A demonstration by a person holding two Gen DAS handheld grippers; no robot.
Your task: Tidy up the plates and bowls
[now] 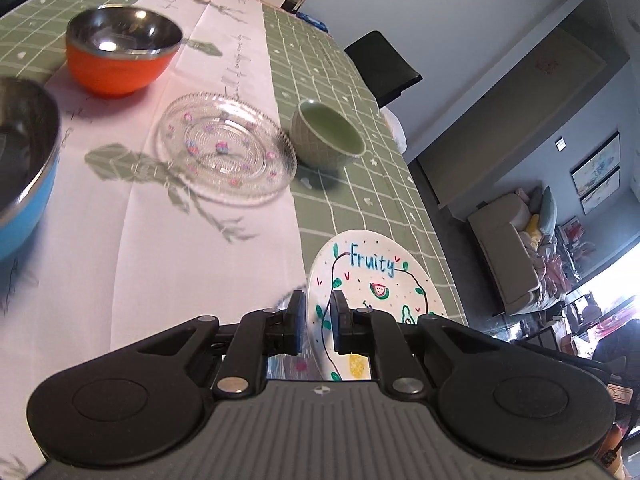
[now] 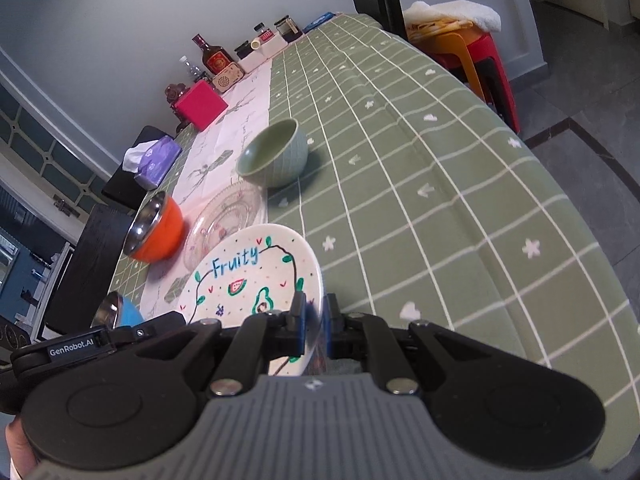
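Observation:
A white plate (image 1: 376, 276) (image 2: 248, 276) painted with "Fruity" and fruit is lifted off the green checked tablecloth. My left gripper (image 1: 318, 300) is shut on one rim and my right gripper (image 2: 314, 304) is shut on the opposite rim. A glassy edge with pink dots shows just beneath the plate at both grips; I cannot tell what it is. Beyond lie a clear glass plate (image 1: 224, 148) (image 2: 228, 216), a green ceramic bowl (image 1: 328, 136) (image 2: 274, 156), an orange steel-lined bowl (image 1: 120, 48) (image 2: 156, 228) and a blue steel-lined bowl (image 1: 20, 160) (image 2: 120, 312).
A pink box (image 2: 200, 106), a purple tissue pack (image 2: 154, 160), jars (image 2: 286, 28) and a bottle (image 2: 212, 58) line the table's far end by the wall. A black chair (image 1: 384, 64) and stacked plastic stools (image 2: 468, 56) stand past the table edge (image 2: 560, 160).

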